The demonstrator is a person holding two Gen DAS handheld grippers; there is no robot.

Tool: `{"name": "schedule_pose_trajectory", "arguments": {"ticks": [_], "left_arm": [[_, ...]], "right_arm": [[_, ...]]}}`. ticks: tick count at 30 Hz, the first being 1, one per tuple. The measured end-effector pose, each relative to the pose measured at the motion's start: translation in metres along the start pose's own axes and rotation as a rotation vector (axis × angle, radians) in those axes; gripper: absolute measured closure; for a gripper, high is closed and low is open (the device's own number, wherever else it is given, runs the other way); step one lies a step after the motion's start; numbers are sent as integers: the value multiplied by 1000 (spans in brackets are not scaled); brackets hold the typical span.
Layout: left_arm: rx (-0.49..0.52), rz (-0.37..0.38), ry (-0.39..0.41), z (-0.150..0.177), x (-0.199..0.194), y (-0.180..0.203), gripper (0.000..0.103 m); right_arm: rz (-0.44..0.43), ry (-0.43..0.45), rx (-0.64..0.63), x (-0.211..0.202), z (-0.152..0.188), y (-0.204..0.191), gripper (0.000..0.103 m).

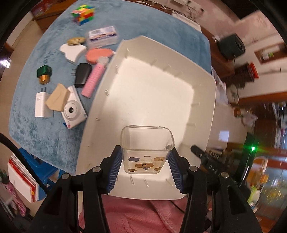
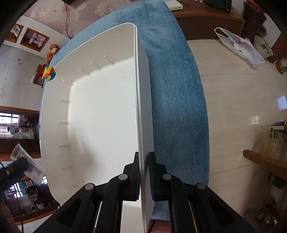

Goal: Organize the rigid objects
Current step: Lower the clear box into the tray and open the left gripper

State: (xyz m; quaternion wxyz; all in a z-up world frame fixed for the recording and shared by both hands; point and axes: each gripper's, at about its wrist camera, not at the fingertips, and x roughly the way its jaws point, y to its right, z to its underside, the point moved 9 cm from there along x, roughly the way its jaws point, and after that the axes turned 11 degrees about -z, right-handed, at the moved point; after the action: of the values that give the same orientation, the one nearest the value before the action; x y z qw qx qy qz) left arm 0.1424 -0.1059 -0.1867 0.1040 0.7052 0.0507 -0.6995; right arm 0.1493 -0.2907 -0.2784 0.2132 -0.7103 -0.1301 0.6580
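Here the left gripper (image 1: 146, 166) is clamped on a clear cup (image 1: 147, 150), held over the near end of the white bin (image 1: 206, 100). The right gripper (image 2: 144, 172) pinches the bin's wall. The bin sits on a blue mat (image 1: 44, 132), beside a camera (image 1: 72, 109) and cube (image 1: 82, 14).

Bin (image 1: 114, 86) — smooth plastic; blanket (image 1: 44, 125) — plush.

Premises are a lived-in home: floral wallpaper (image 2: 93, 10), tiled floor (image 2: 233, 100), wooden furniture (image 2: 209, 16), doll (image 2: 53, 49), blue plush cloth (image 1: 44, 129) covering the table.
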Motion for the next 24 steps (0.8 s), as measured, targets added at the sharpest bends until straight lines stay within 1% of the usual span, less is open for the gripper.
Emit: {"name": "schedule_pose_trajectory", "arguments": {"ticks": [5, 6, 7, 8, 9, 10, 15, 18, 22, 24], "left_arm": [[57, -3, 3, 9, 1, 13, 48], [60, 0, 6, 9, 0, 14, 44], [64, 3, 14, 9, -1, 14, 35], [65, 2, 22, 8, -1, 12, 31], [66, -5, 48, 6, -4, 10, 26], [67, -13, 69, 4, -5, 9, 23], [68, -49, 128, -6, -13, -7, 21], [72, -54, 160, -14, -17, -18, 21], [74, -96, 234, -29, -29, -43, 21], [74, -103, 249, -34, -34, -54, 21]], "right_arm": [[-19, 15, 45, -3, 2, 8, 95], [-21, 18, 50, -4, 3, 9, 95], [-21, 20, 51, -5, 3, 9, 95], [-18, 23, 49, -5, 3, 9, 95], [-15, 25, 45, -5, 4, 9, 95], [-12, 28, 45, -6, 5, 8, 94], [-34, 44, 79, -7, 5, 11, 94], [-29, 54, 90, -8, 5, 11, 94], [-24, 69, 120, -7, 4, 12, 93], [-23, 77, 140, -8, 4, 13, 93]]}}
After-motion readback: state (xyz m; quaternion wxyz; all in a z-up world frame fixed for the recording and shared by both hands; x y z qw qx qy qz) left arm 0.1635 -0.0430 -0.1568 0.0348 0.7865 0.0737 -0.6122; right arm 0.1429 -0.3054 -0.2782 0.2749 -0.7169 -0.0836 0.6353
